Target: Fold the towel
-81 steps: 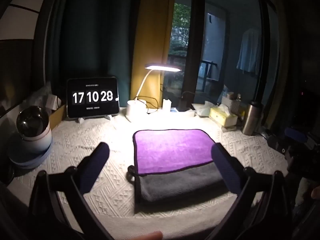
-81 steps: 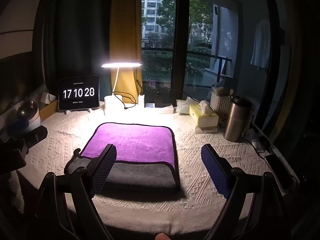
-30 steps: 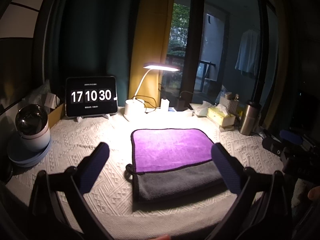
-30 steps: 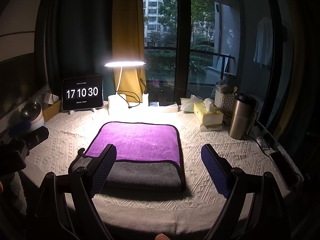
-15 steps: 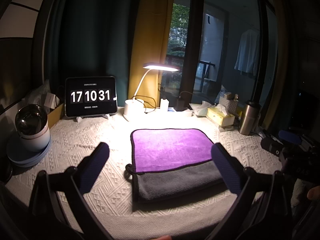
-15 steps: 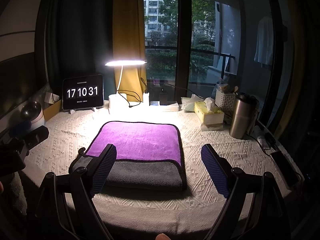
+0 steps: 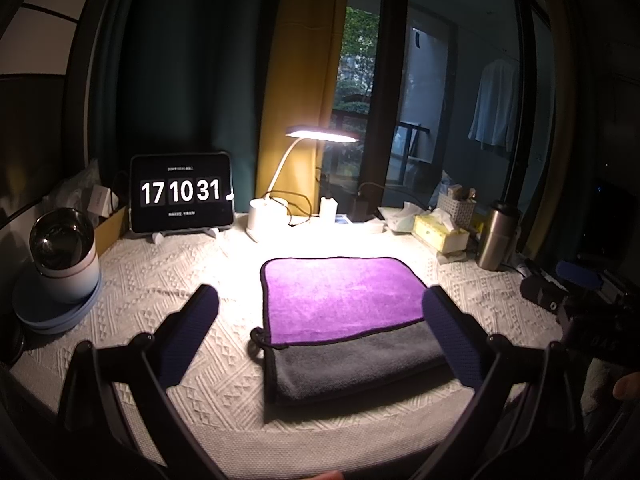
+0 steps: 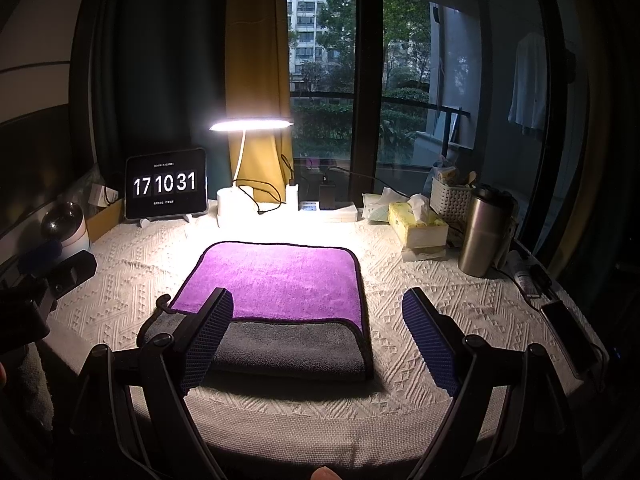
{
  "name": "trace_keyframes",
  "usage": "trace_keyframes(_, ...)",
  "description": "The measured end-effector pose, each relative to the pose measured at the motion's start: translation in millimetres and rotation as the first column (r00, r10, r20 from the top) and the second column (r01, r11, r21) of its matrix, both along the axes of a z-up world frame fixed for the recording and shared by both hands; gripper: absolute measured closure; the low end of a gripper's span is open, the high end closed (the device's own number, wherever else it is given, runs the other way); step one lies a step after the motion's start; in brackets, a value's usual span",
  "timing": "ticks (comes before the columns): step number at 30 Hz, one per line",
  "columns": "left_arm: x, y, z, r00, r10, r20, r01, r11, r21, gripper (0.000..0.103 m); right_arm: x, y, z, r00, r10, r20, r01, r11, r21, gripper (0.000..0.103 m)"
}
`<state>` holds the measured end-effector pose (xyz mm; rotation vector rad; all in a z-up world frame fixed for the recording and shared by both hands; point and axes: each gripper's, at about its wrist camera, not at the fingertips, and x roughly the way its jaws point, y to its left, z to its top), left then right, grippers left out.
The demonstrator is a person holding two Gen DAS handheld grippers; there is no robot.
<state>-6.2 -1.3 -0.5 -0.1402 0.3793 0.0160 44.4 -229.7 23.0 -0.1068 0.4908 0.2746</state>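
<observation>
A folded towel (image 7: 340,300), purple on top with a grey layer showing along its near edge, lies flat on the white textured tablecloth (image 7: 160,280). It also shows in the right wrist view (image 8: 280,280). My left gripper (image 7: 320,328) is open and empty, held back near the table's front edge, above the towel's near left part. My right gripper (image 8: 318,336) is open and empty, held near the front edge over the towel's near right corner. The right gripper also shows at the right edge of the left wrist view (image 7: 580,292).
At the back stand a tablet clock (image 7: 182,194), a lit desk lamp (image 7: 276,216), a tissue box (image 8: 418,226), a white basket (image 8: 452,198) and a steel tumbler (image 8: 482,232). A round device on a blue plate (image 7: 60,256) sits at the left. A phone (image 8: 568,332) lies far right.
Both grippers have drawn back slightly from the table, so the towel looks a little further away. The towel has not moved. Both grippers stay open.
</observation>
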Motion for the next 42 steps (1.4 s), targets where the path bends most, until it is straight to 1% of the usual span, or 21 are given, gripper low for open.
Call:
trace_keyframes(10,-0.7,-1.4,-0.6,1.000,0.000,-0.001,0.000,1.000,-0.001,0.001,-3.6,0.5,-1.5,1.000,0.001,-0.005,-0.001,1.000,-0.001,0.013)
trace_keyframes(14,-0.4,-2.2,-1.5,1.000,0.001,0.003,-0.001,1.000,-0.002,0.001,-6.6,4.2,-9.7,1.000,-0.001,-0.011,0.001,1.000,-0.003,0.013)
trace_keyframes(16,3.1,-2.8,-4.1,1.000,-0.001,-0.007,0.001,1.000,-0.004,0.001,-2.9,4.9,-11.4,1.000,-0.001,-0.018,0.001,1.000,-0.004,0.013)
trace_keyframes(22,20.8,-0.6,-16.9,0.998,-0.006,-0.062,0.005,1.000,-0.010,0.001,13.2,1.9,-16.6,0.999,-0.004,-0.049,0.003,1.000,-0.011,0.013)
trace_keyframes(29,44.9,5.6,-34.4,0.990,-0.007,-0.142,0.003,0.999,-0.034,0.001,32.8,-3.8,-29.4,0.995,-0.006,-0.095,0.004,1.000,-0.017,0.019)
trace_keyframes(33,61.4,12.6,-48.2,0.979,-0.016,-0.205,0.001,0.997,-0.072,0.001,44.9,-5.8,-37.8,0.992,-0.002,-0.127,-0.001,1.000,-0.022,0.022)
trace_keyframes(38,79.1,17.8,-64.2,0.964,-0.028,-0.264,0.001,0.994,-0.105,0.001,65.1,-8.8,-51.8,0.984,0.009,-0.180,-0.013,1.000,-0.022,0.031)
trace_keyframes(40,85.2,20.1,-70.7,0.957,-0.034,-0.288,0.000,0.993,-0.118,0.002,73.9,-9.6,-57.2,0.980,0.012,-0.201,-0.016,1.000,-0.020,0.033)
trace_keyframes(41,89.2,20.9,-74.5,0.953,-0.037,-0.301,-0.001,0.992,-0.124,0.002,78.9,-10.6,-60.9,0.977,0.012,-0.213,-0.017,1.000,-0.020,0.035)
trace_keyframes(42,92.8,21.8,-77.3,0.949,-0.038,-0.312,-0.002,0.992,-0.127,0.006,82.2,-11.9,-63.6,0.975,0.013,-0.222,-0.018,1.000,-0.019,0.036)
